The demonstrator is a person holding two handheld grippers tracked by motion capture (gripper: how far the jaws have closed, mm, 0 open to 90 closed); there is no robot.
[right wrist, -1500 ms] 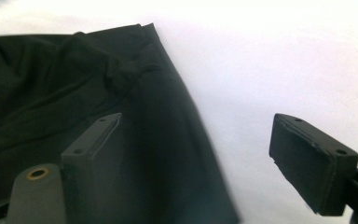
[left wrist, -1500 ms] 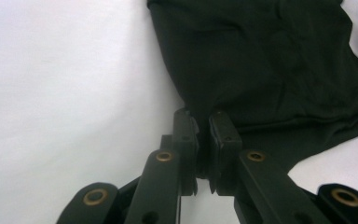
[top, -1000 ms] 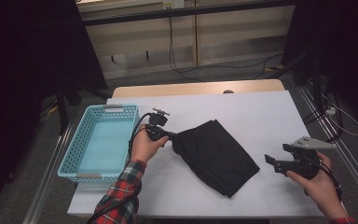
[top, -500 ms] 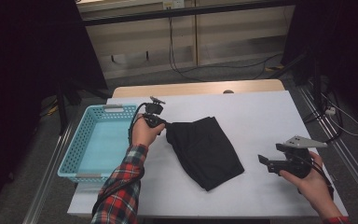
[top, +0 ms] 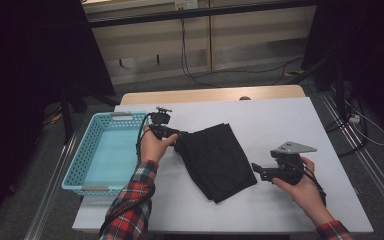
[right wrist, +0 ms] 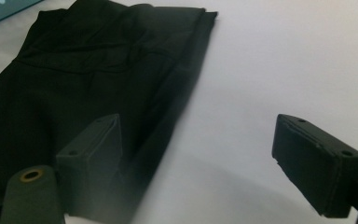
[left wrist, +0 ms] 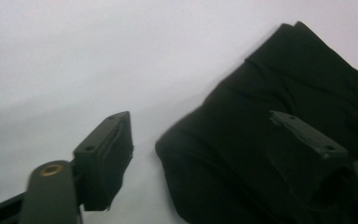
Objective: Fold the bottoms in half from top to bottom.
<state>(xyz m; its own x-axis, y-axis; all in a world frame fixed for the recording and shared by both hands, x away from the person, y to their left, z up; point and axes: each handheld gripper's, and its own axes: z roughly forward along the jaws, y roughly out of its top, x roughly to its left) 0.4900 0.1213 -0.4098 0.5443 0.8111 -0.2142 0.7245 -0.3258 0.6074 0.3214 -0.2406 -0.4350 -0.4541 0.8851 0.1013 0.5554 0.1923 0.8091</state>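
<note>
Two grippers are sitting wide, neither holding anything. Left gripper (top: 176,134), centre-left of the high view, has just been opening its jaws at the corner of the black folded cloth (top: 216,160) lying mid-frame. Right gripper (top: 256,169) is hovering just beside the cloth's right edge.

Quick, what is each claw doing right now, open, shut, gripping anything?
Left claw: jaws have just been opening, now open at the corner of the black cloth, not gripping it.
Right claw: open, holding nothing, beside the cloth's edge.
</note>
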